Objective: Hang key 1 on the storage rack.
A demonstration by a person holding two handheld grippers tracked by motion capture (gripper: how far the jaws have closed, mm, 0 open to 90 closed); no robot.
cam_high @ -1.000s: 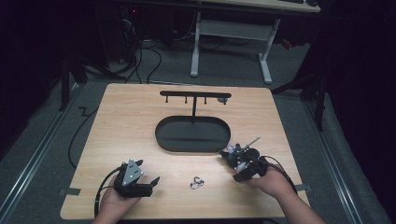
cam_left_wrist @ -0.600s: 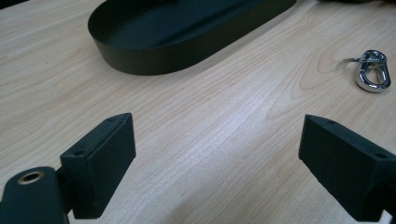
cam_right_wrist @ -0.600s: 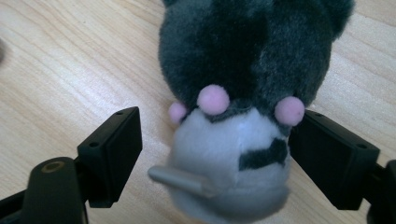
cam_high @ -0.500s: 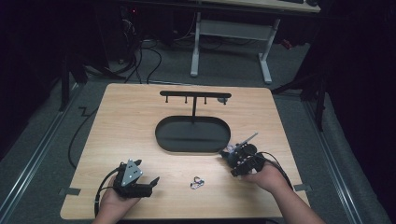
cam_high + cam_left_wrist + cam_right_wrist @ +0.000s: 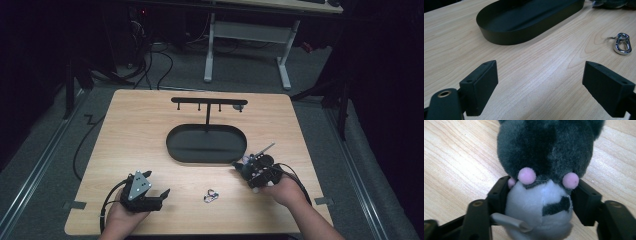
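Currently, working left to right across the high view: your left gripper (image 5: 162, 194) rests on the near-left part of the wooden table (image 5: 130, 130), held in your left hand (image 5: 120, 220), its jaws pointing toward the middle of the table. In the left gripper view that gripper (image 5: 540, 82) stands released, jaws spread wide with bare wood between them and nothing held. Just right of it, near the front edge, lies a small metal clip (image 5: 210, 195), apart from both grippers; the left gripper view shows it as a shiny snap hook (image 5: 622, 43) lying flat on the wood. Behind it, mid-table, sits the black oval tray (image 5: 175, 145), with a black T-shaped rack (image 5: 208, 101) rising from its far side. At the tray's near-right end you hold the right gripper (image 5: 240, 167) in your right hand (image 5: 285, 190). Its jaws have just been closing, and the right gripper view shows them pressed against both sides of a grey and white plush toy (image 5: 544, 165) with pink dots, which lies on the table just beside the tray. Grip: right gripper (image 5: 540, 195) clenched on the toy's pale lower part.
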